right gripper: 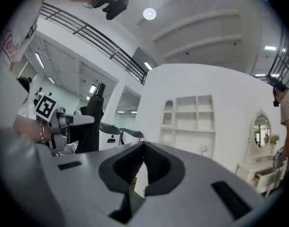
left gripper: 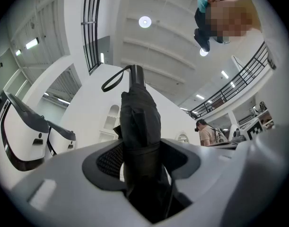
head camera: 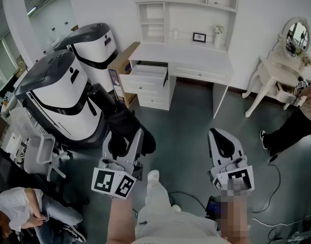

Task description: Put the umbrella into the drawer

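The left gripper [left gripper: 142,155], a white two-jaw hand-held unit w/ a marker cube, is clamped on the black folded fabric umbrella [left gripper: 139,112]. The pads press both sides of the bundle and the jaws sit part-way apart around it. The umbrella's long axis runs along the jaws & out past them, tilted a bit up. The handle end w/ its black strap loop is farthest from the hand.

In the head view the same left gripper [head camera: 126,142] sits low-centre. The umbrella [head camera: 107,103] reaches up-left from it, i.e. towards the two white-and-black rounded machines [head camera: 68,93], not the furniture.

The open white wooden drawer [head camera: 147,75], top one in the left stack of the white desk w/ shelf unit [head camera: 196,60], lies ahead & slightly right of the left gripper, well apart, w/ bare grey floor btw them.

So the key relation is that the umbrella's axis points left of the drawer. My read: the next move needs a walk-in plus a swing right to line it up w/ the opening.

The right gripper [right gripper: 143,160] has its jaws together, nothing btw them. In the head view it [head camera: 224,142] is farther from the drawer than the left one, so the left does the job. The task looks like it's at the carry stage, w/ the umbrella not yet in the drawer.
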Demonstrator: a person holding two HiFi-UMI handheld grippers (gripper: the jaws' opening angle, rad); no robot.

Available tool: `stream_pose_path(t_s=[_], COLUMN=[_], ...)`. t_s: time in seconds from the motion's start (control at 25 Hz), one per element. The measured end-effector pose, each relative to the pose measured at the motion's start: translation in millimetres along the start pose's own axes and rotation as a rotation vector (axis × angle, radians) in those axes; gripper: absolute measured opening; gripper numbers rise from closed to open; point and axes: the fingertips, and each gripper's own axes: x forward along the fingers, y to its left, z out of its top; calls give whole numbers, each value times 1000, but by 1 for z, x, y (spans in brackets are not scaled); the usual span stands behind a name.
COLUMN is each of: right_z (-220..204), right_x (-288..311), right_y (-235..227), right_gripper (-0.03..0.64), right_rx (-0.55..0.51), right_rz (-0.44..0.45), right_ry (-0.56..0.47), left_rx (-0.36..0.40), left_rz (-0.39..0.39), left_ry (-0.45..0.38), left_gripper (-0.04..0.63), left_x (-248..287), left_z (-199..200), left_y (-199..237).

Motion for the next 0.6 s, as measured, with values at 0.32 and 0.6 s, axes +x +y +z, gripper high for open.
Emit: stream_pose_path(t_s=[0.32,0.6], right_z=[-5,-13], right_x=[27,85], right_y=[-8,-26], right_gripper=[8,8], right_rx=[-6,13], right_rz=[-5,-17], right_ry=[19,20], left_rx=[33,23], left_rz=[11,16], left_ry=[22,35], left_gripper=[236,236], left_x=[23,72], left_z=[-7,-23], left_y=[19,63])
